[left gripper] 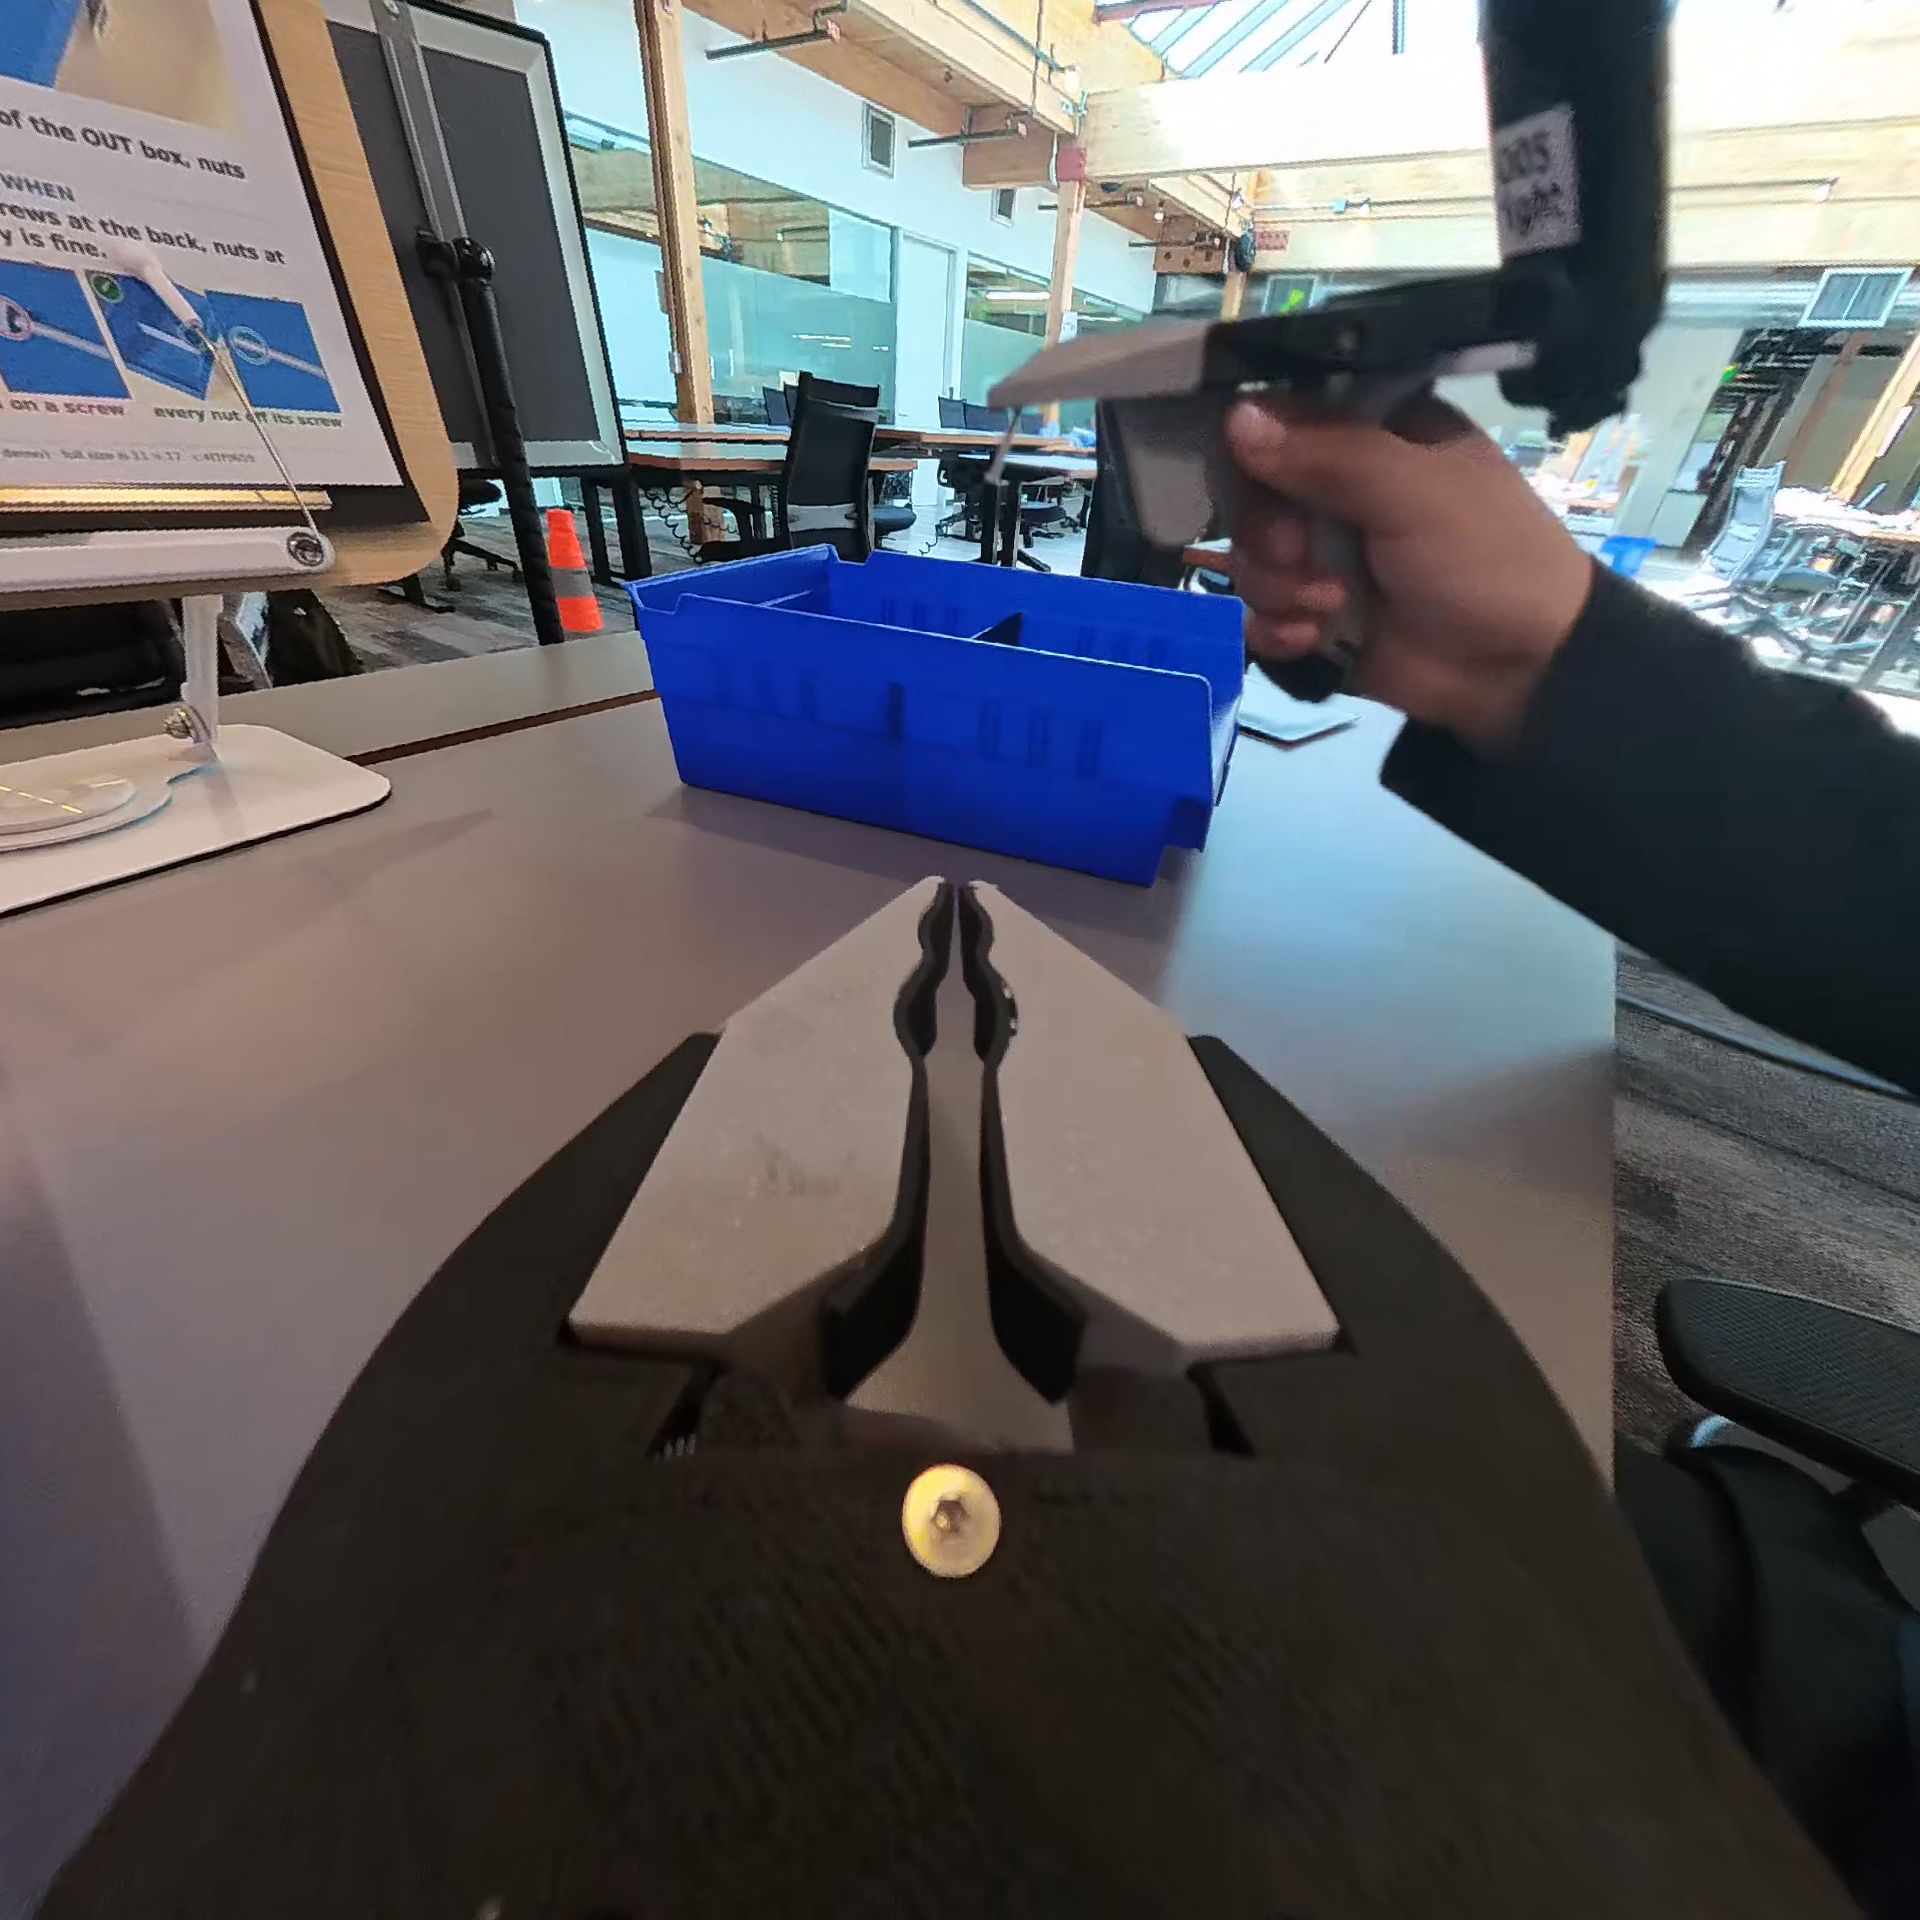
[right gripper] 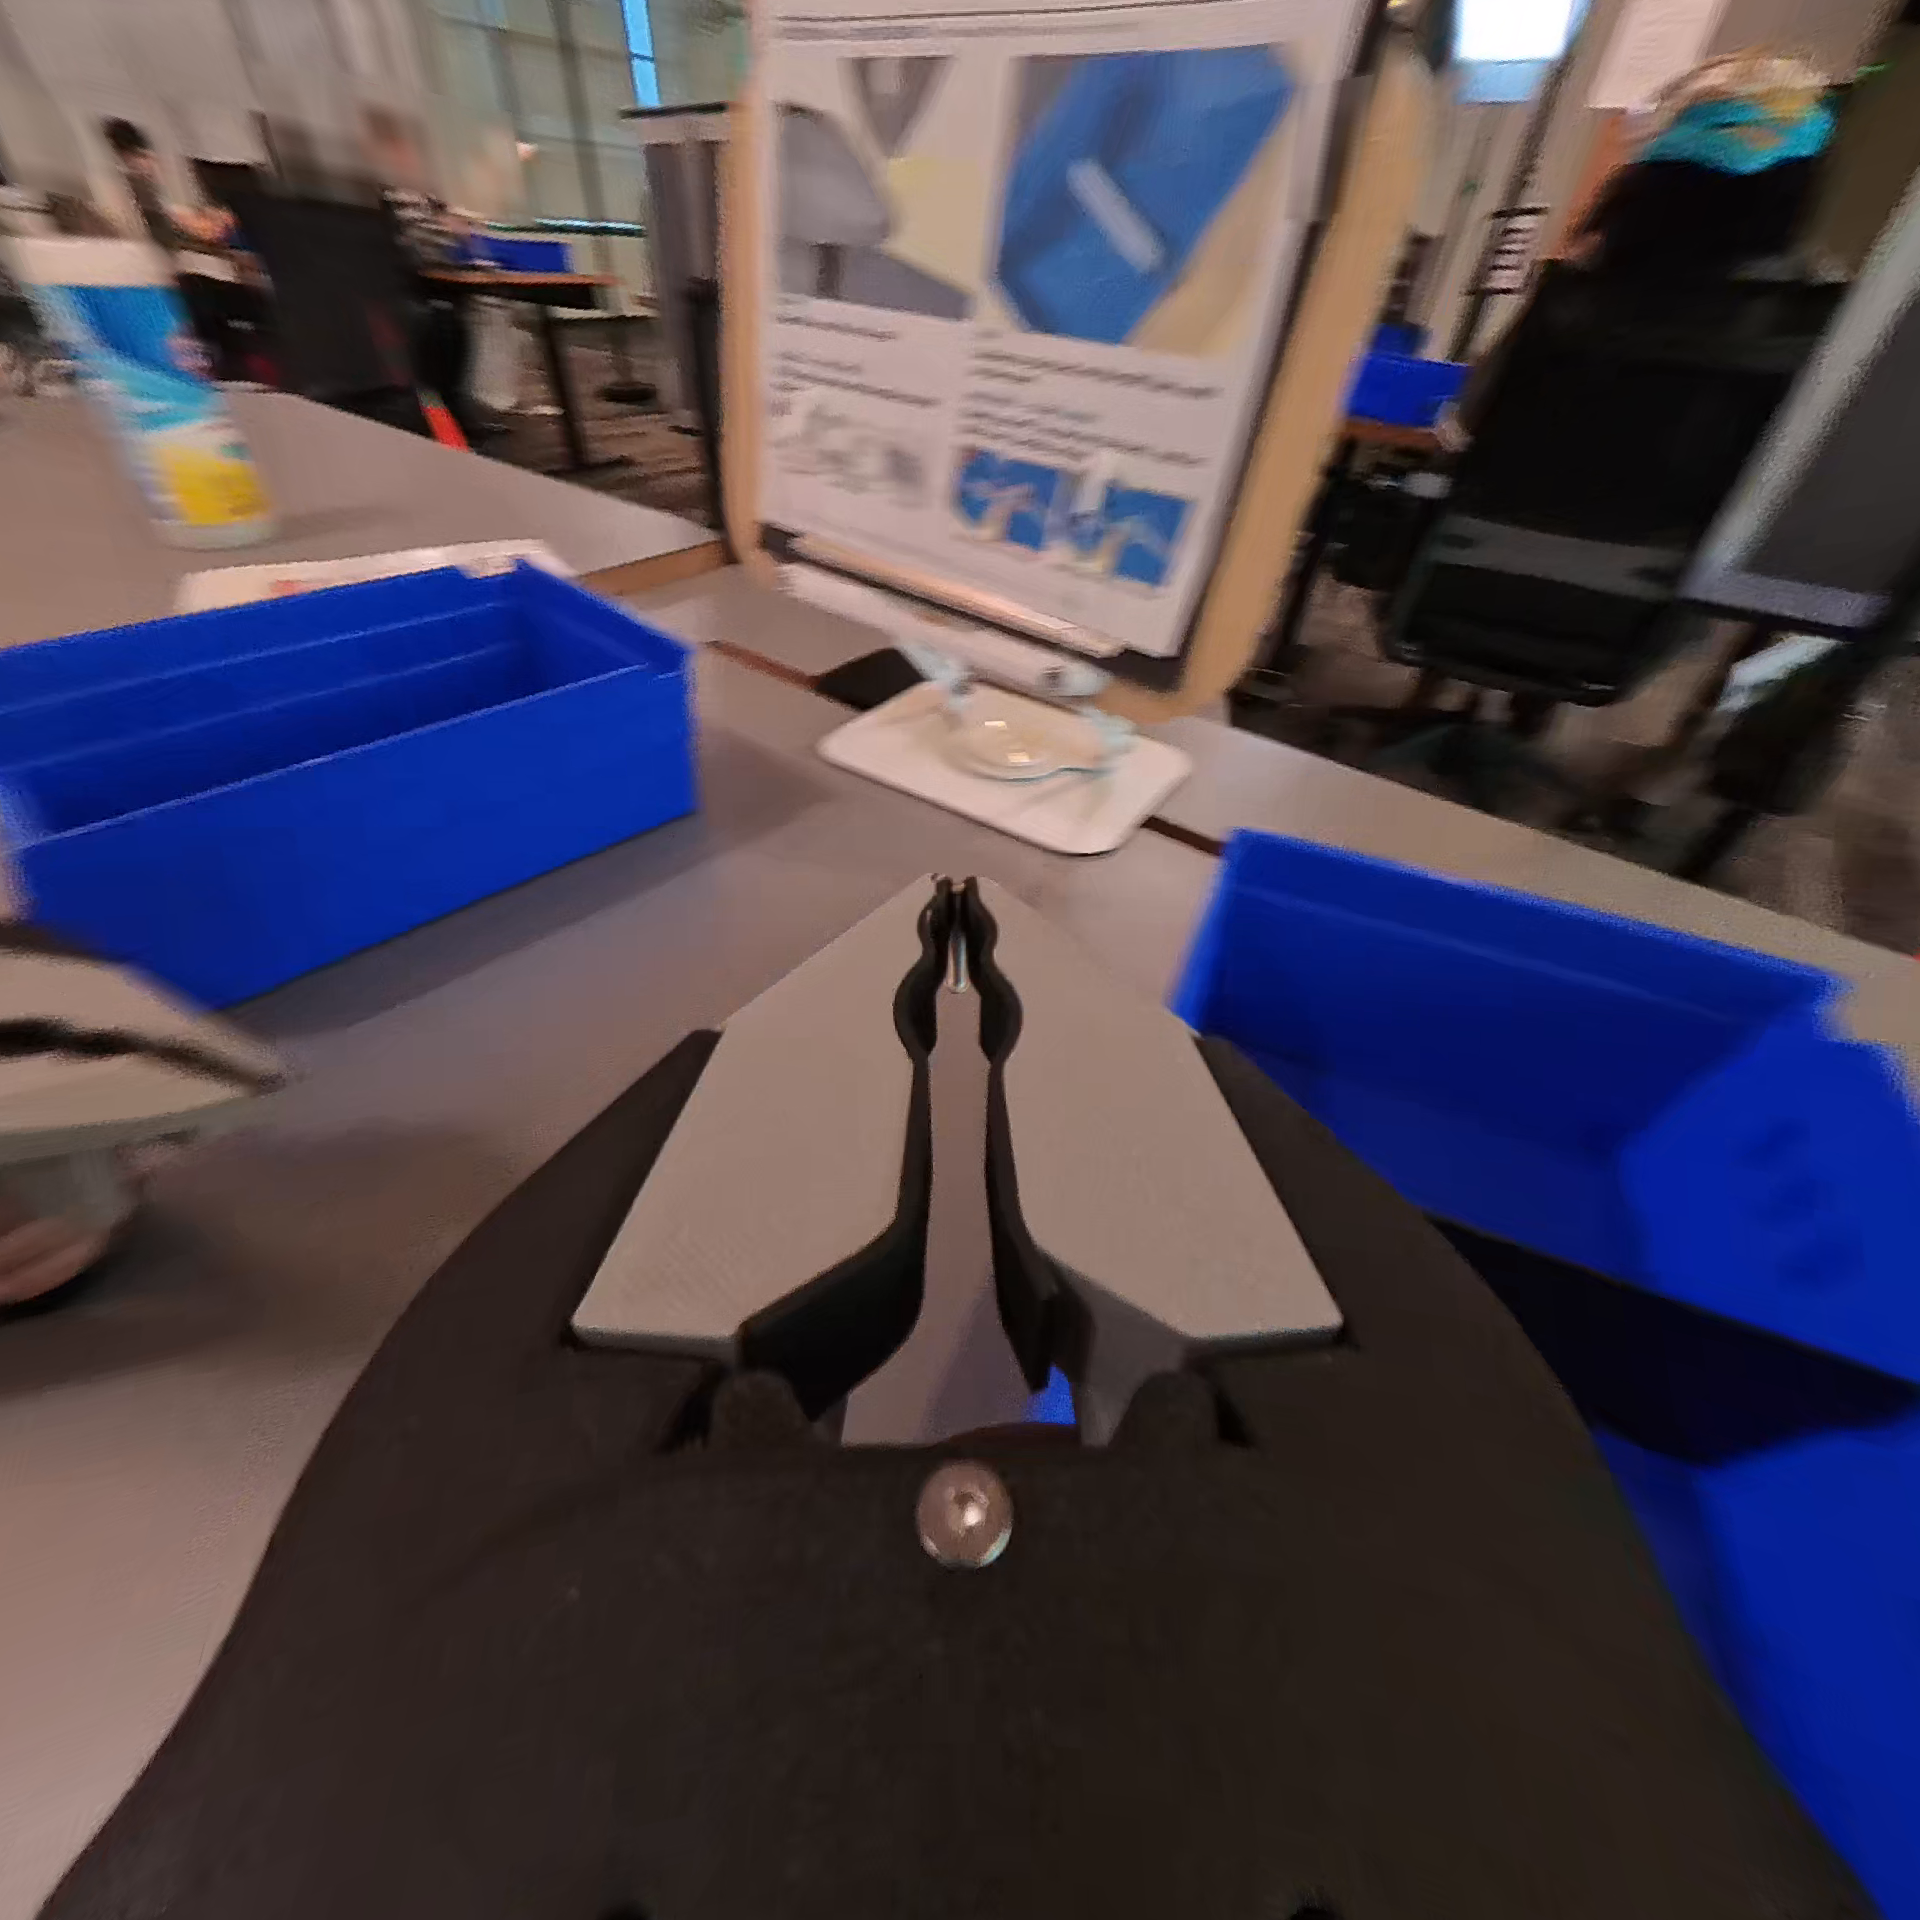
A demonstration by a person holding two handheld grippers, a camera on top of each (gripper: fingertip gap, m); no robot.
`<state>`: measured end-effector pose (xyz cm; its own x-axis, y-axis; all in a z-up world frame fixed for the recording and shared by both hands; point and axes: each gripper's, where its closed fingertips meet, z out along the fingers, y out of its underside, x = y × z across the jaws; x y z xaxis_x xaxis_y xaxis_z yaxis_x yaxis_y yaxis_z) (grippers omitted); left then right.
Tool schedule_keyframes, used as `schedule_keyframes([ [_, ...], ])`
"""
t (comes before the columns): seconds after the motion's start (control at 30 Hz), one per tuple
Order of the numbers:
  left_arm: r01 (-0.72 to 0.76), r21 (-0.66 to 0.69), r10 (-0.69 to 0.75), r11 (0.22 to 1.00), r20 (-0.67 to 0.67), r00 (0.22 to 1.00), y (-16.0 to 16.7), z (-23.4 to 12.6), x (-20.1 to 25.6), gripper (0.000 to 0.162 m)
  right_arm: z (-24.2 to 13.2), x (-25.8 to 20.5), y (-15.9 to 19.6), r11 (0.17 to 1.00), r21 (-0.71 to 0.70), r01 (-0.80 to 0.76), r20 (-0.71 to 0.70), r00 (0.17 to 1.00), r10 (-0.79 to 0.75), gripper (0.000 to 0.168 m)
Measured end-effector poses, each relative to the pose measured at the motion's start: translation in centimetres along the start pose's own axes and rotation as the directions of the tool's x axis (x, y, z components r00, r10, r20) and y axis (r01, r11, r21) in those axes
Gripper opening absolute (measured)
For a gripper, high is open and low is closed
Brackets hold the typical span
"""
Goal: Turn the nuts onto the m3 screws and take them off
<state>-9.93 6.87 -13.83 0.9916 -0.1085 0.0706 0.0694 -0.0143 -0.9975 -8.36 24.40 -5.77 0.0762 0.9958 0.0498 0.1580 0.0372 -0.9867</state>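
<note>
The m3 screw (right gripper: 958,961) sits pinched near the tips of the right gripper (right gripper: 957,885), a thin silver shaft lying along the narrow slot between the pads. In the left wrist view the same screw (left gripper: 1000,449) hangs down from that gripper's tips (left gripper: 1003,400), held in the air above the far side of the table.

Going left to right in the left wrist view: a sheet of instructions on a white stand (left gripper: 197,774) is at the far left; the left gripper (left gripper: 957,885) is in the middle, low over the grey table (left gripper: 416,987), its jaws drawn nearly together with nothing visible between them; beyond it stands a divided blue bin (left gripper: 935,748); at the right a hand (left gripper: 1403,561) grips the right tool.

In the right wrist view a second blue bin (right gripper: 343,790) lies to the left and another (right gripper: 1507,1039) close on the right. No nut is visible anywhere.

The step looks like fetching parts: the screw is picked, the nut is not. Next, the left gripper would probably need to open, take a nut from a bin, and bring it square to the screw's end.
</note>
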Motion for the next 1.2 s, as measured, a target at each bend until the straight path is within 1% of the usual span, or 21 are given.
schedule_keyframes([
  [0.1,-0.002,-0.006,0.002,1.0,-0.002,1.0,0.1,0.1,0.0,0.0,1.1,6.3,-0.2,0.995,-0.05,-0.084,-0.09,0.993,0.079,0.0],
  [0.17,-0.007,-0.007,0.007,1.0,-0.002,1.0,0.1,0.1,0.1,0.0,2.2,9.6,1.0,0.985,-0.109,-0.133,-0.139,0.983,0.117,0.0],
  [0.27,-0.014,-0.012,0.014,1.0,-0.003,1.0,0.2,0.1,0.2,0.0,3.8,13.5,3.3,0.971,-0.187,-0.147,-0.229,0.968,0.102,0.0],
  [0.3,-0.014,-0.015,0.013,1.0,-0.004,1.0,0.2,0.2,0.2,0.0,4.4,14.4,4.0,0.965,-0.211,-0.155,-0.246,0.964,0.101,0.0],
  [0.37,-0.011,-0.017,0.011,1.0,-0.005,1.0,0.2,0.2,0.2,0.0,5.5,15.5,5.2,0.951,-0.257,-0.171,-0.265,0.959,0.101,0.005],
  [0.47,-0.002,-0.01,0.002,1.0,-0.003,1.0,0.2,0.1,0.0,0.0,6.6,16.4,6.8,0.92,-0.35,-0.176,-0.282,0.956,0.075,0.023],
  [0.53,0.004,-0.006,-0.004,1.0,-0.002,1.0,0.1,0.1,0.0,0.0,6.6,16.3,6.5,0.919,-0.358,-0.165,-0.293,0.954,0.057,0.023],
  [0.6,0.0,-0.003,0.0,1.0,-0.003,1.0,0.1,0.0,0.0,0.0,6.3,14.9,4.8,0.945,-0.286,-0.156,-0.266,0.961,0.078,0.022],
  [0.7,-0.016,-0.012,0.016,1.0,-0.003,1.0,0.2,0.1,0.2,0.0,5.7,10.7,1.8,0.977,-0.169,-0.129,-0.175,0.98,0.099,0.024],
  [0.77,-0.024,-0.013,0.024,1.0,-0.001,1.0,0.2,0.1,0.2,0.0,5.2,6.2,-0.2,0.989,-0.093,-0.116,-0.064,0.992,0.11,0.026],
  [0.87,-0.015,-0.01,0.015,1.0,-0.001,1.0,0.2,0.1,0.1,0.0,4.5,-2.6,-2.1,0.99,-0.005,-0.138,0.174,0.975,0.137,0.035],
  [0.93,-0.005,-0.011,0.005,1.0,-0.002,1.0,0.2,0.1,0.0,0.001,4.6,-8.3,-1.6,0.99,0.012,-0.139,0.308,0.943,0.128,0.04],
  [1.0,-0.003,-0.008,0.003,1.0,-0.001,1.0,0.2,0.1,0.0,0.001,5.6,-12.4,0.6,0.992,0.004,-0.124,0.381,0.918,0.113,0.041],
  [1.03,-0.006,-0.004,0.006,1.0,-0.007,1.0,0.1,0.0,0.1,0.001,6.3,-13.5,1.9,0.994,0.008,-0.109,0.385,0.918,0.097,0.04],
  [1.1,-0.017,0.006,0.018,1.0,-0.015,1.0,0.0,-0.1,0.3,0.002,7.8,-14.4,4.7,0.995,0.019,-0.102,0.346,0.934,0.089,0.036],
  [1.13,-0.021,0.012,0.021,1.0,-0.013,1.0,-0.1,-0.1,0.3,0.002,8.3,-14.8,5.6,0.995,-0.002,-0.1,0.348,0.933,0.095,0.036],
  [1.17,-0.025,0.02,0.025,1.0,-0.012,1.0,-0.2,-0.2,0.4,0.002,8.4,-15.4,5.7,0.995,-0.047,-0.085,0.372,0.923,0.096,0.044],
  [1.2,-0.028,0.026,0.028,0.999,-0.008,1.0,-0.3,-0.3,0.3,0.002,8.3,-15.6,5.8,0.998,-0.047,-0.034,0.378,0.924,0.049,0.044],
])
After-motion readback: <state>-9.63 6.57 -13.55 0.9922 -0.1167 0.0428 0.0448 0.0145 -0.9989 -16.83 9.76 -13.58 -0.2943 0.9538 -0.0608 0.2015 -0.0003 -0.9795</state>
